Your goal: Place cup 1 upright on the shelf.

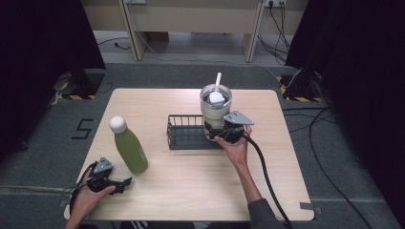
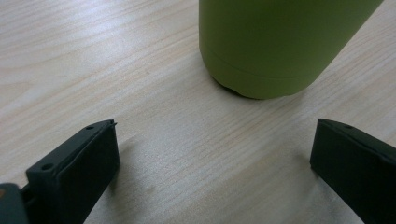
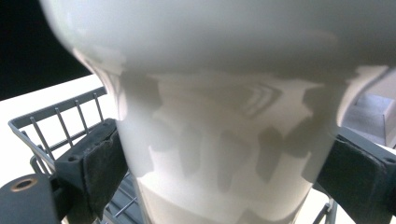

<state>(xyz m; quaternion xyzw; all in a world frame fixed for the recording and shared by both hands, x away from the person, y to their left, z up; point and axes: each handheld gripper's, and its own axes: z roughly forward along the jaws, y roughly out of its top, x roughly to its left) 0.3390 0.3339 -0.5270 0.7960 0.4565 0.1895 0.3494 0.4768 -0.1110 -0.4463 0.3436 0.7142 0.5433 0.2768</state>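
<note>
Cream-white and glossy, the tumbler (image 1: 215,110) with its straw (image 1: 218,81) stands upright at the right end of the black wire basket (image 1: 184,132), which sits right of the tabletop's (image 1: 191,191) centre, nearer the far edge than the near one. The right gripper (image 1: 220,136) comes at the tumbler's narrow lower part from the near side. In the right gripper view its jaws stand on either side of the cup, the left pad (image 3: 100,163) right against the wall; whether it presses I cannot tell, and at the right pad (image 3: 348,172) the seam is too dark to read as contact or gap.

The step in hand looks like the setting down, or the picking up, of the tumbler at the basket; the pictures alone do not settle which. If it is a release, the next move calls for the jaws to spread clear of the cup and back off level, so the tall cup is not tipped.

The left gripper (image 1: 125,182) rests near the tabletop's near left corner, jaws wide and empty, pointing at the foot of the green bottle (image 1: 129,145) just beside it.

Hidden: the tumbler's base behind the gripper and hand, so whether it rests on the basket floor is unclear. The bottle is cut off above its base in the left gripper view.
</note>
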